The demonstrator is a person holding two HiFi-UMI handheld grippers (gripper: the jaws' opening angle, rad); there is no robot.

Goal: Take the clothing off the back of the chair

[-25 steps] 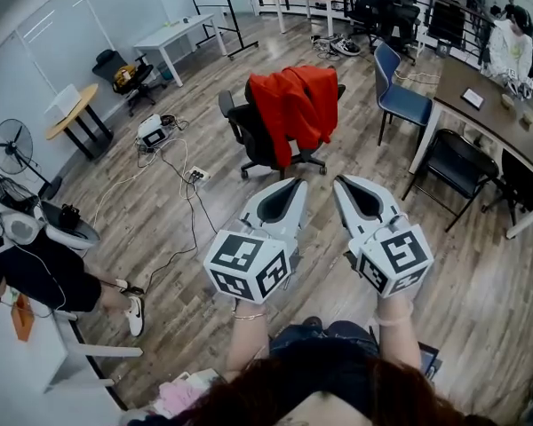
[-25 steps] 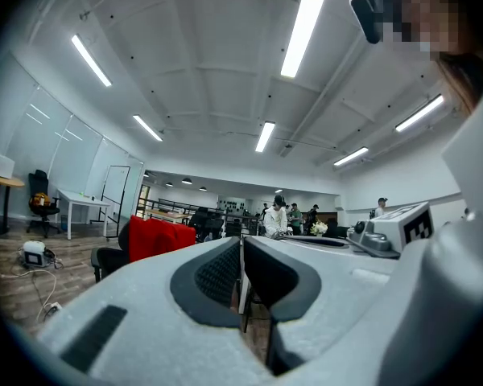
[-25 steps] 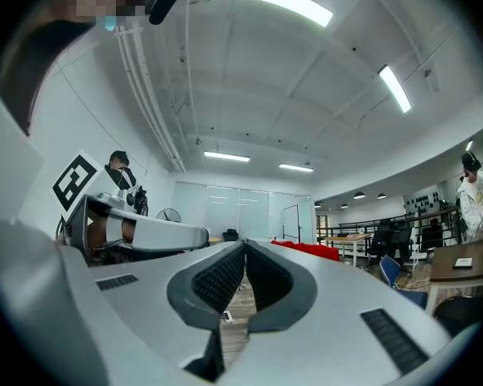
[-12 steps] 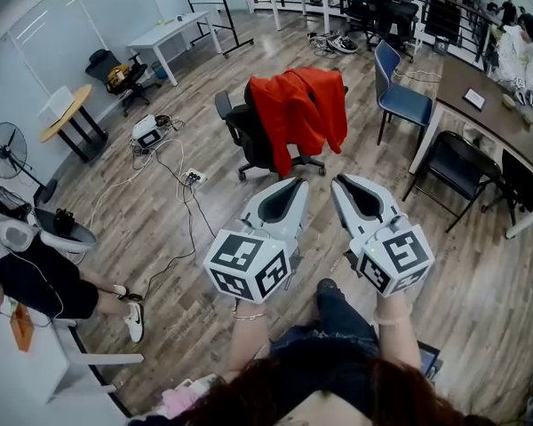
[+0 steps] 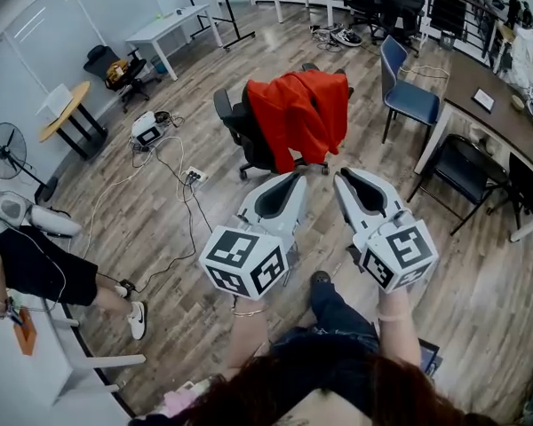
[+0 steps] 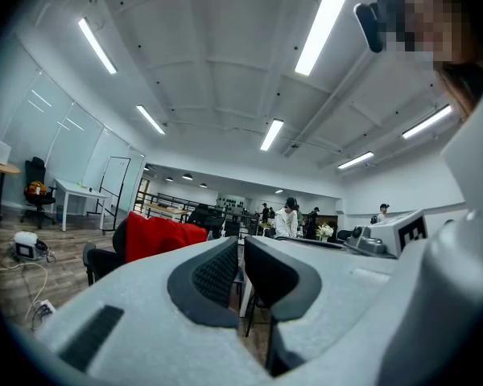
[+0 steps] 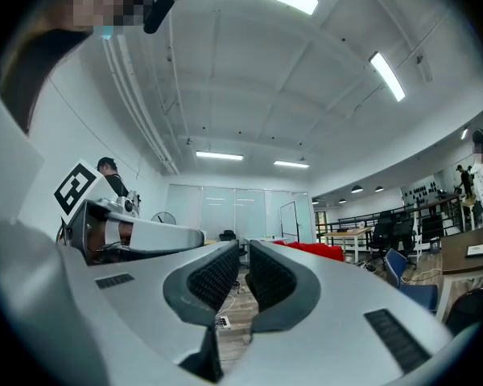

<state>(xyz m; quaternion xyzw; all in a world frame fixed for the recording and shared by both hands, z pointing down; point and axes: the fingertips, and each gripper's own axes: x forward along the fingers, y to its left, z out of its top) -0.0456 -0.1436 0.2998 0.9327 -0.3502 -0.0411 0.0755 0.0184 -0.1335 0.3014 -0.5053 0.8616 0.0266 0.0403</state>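
A red jacket [image 5: 300, 114] hangs over the back of a black office chair [image 5: 235, 127] in the middle of the wooden floor. Both grippers are held level, side by side, short of the chair and touching nothing. My left gripper [image 5: 298, 177] is shut and empty. In the left gripper view [image 6: 241, 244] the jacket [image 6: 157, 236] shows left of its jaws. My right gripper [image 5: 342, 177] has just been opening. A thin gap shows between its pads in the right gripper view [image 7: 244, 248], with nothing in it. There the jacket [image 7: 314, 252] lies just right of the jaws.
A blue chair [image 5: 407, 96] and a black chair [image 5: 466, 171] stand to the right by a long desk [image 5: 489, 114]. Cables and a power strip [image 5: 195, 176] lie on the floor to the left. A person [image 5: 35, 269] sits at the far left near a fan [image 5: 9, 145].
The chair with the jacket has come a little closer to both grippers. My foot now shows on the floor below them.
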